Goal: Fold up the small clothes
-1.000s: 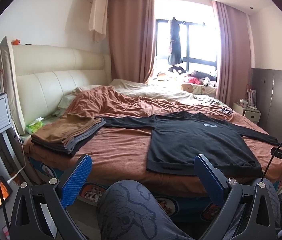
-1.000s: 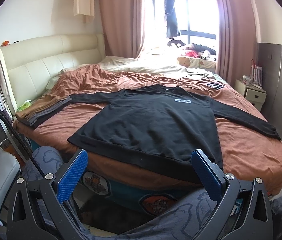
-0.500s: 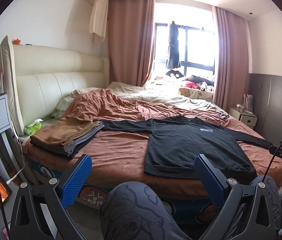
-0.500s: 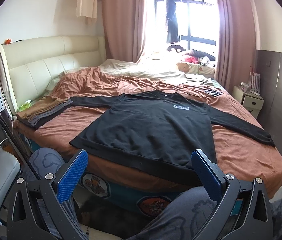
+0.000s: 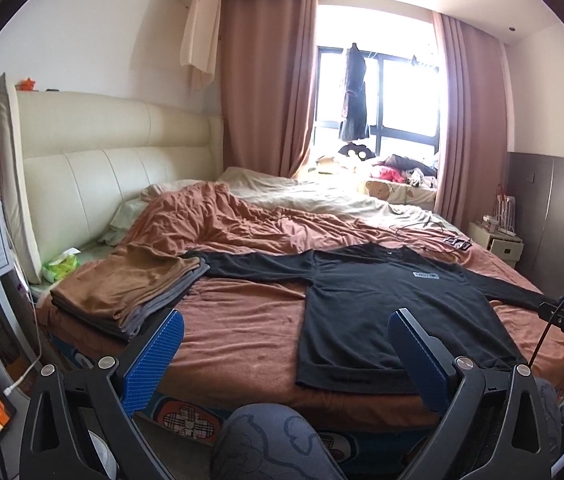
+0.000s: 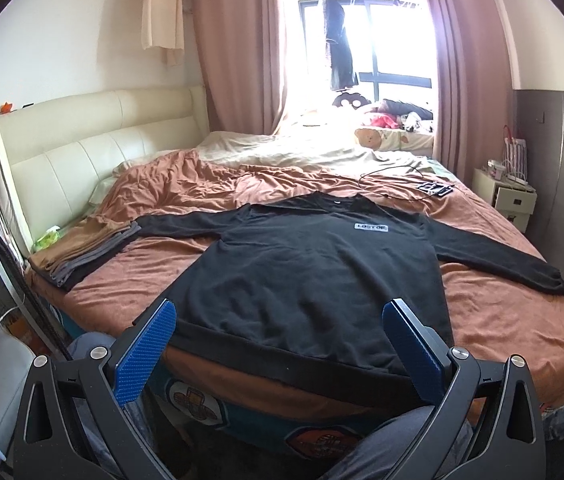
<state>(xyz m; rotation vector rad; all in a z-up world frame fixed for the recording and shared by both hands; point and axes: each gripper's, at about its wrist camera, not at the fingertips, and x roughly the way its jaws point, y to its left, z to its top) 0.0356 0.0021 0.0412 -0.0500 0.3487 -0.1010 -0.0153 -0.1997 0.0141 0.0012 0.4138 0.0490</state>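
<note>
Both tongs — left tongs (image 5: 283, 354), right tongs (image 6: 280, 346) — gape empty before the black sweater (image 6: 313, 276), spread flat on the bed (image 6: 501, 320).

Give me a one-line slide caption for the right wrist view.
Open right gripper faces a black long-sleeved shirt spread flat on the bed, folded clothes stacked beside its sleeve.
</note>
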